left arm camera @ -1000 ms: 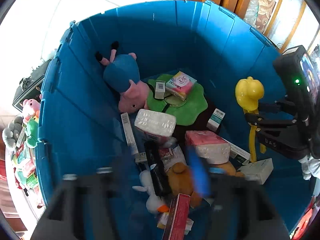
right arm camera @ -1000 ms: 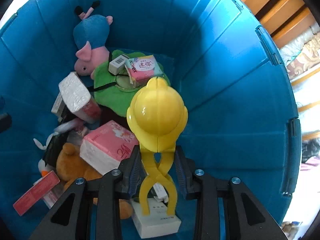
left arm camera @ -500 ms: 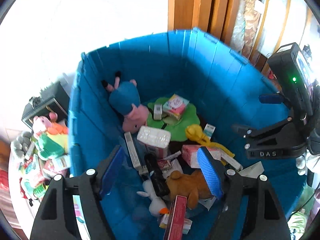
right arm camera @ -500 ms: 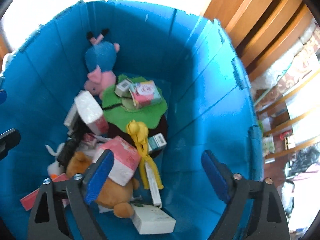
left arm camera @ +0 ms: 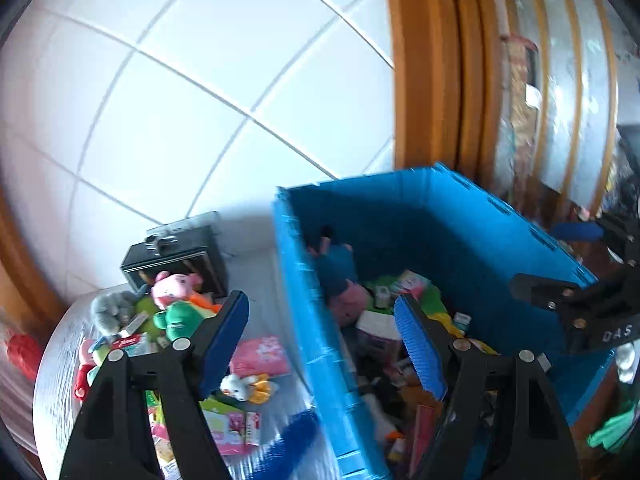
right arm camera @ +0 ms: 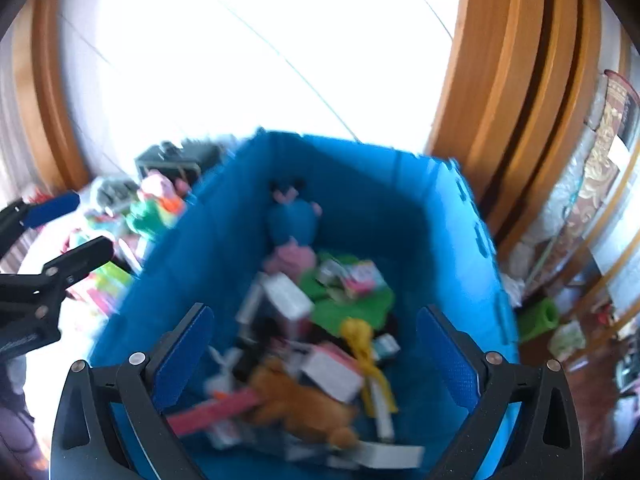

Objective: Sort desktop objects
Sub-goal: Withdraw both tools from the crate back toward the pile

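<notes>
Both our grippers look the same: chunky black plastic arms with silver screw heads at the joints. The left gripper (left arm camera: 322, 344) has ribbed blue pads on its fingers (left arm camera: 420, 344). The right gripper (right arm camera: 316, 354) has matching textured blue pads (right arm camera: 448, 356). In the left wrist view, over at 3 o'clock, the right one's black body carries white "DAS" lettering and more small screws.

We see a deep blue crate (right arm camera: 452, 248) standing open, a yellow duck-headed clip (right arm camera: 362, 344) lying flat among its jumble, a pig plush in blue (right arm camera: 294, 236) head-down against the far wall, a brown bear plush (right arm camera: 298, 404) nearest us, loose toys and packets (left arm camera: 240, 360) on the table just left of the crate
</notes>
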A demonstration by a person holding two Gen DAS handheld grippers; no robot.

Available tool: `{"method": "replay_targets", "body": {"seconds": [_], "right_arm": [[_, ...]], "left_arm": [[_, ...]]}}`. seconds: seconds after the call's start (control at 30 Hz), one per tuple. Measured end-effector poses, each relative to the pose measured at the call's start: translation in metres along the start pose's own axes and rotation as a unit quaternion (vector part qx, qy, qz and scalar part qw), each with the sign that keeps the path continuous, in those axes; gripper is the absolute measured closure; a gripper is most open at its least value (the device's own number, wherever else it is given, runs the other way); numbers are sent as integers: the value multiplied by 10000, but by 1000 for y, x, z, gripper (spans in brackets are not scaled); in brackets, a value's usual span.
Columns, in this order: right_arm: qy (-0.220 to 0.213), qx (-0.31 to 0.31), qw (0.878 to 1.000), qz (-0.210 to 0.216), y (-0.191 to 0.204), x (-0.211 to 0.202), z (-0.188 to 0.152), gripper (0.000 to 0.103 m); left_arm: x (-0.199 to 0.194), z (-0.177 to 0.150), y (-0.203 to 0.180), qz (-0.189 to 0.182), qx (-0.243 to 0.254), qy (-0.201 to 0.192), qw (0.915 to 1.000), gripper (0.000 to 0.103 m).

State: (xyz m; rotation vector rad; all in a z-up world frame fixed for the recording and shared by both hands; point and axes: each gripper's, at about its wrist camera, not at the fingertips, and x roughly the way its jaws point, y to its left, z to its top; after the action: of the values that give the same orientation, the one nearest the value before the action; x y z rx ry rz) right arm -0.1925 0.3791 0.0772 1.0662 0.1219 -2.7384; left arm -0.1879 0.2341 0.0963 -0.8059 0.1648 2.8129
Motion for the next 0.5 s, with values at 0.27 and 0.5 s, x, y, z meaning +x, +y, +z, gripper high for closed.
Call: {"method": "replay_targets", "body": {"seconds": [0.27,0.5], "right_arm": [[-621,93,9963,585,89,-14,8,0],[-737,127,9906,1141,178,-4,13,0]], "left_arm": [[-18,-52,113,579,-644,-15,9962,28],[-17,-119,230,1182,-1174,522,9846,28]]}}
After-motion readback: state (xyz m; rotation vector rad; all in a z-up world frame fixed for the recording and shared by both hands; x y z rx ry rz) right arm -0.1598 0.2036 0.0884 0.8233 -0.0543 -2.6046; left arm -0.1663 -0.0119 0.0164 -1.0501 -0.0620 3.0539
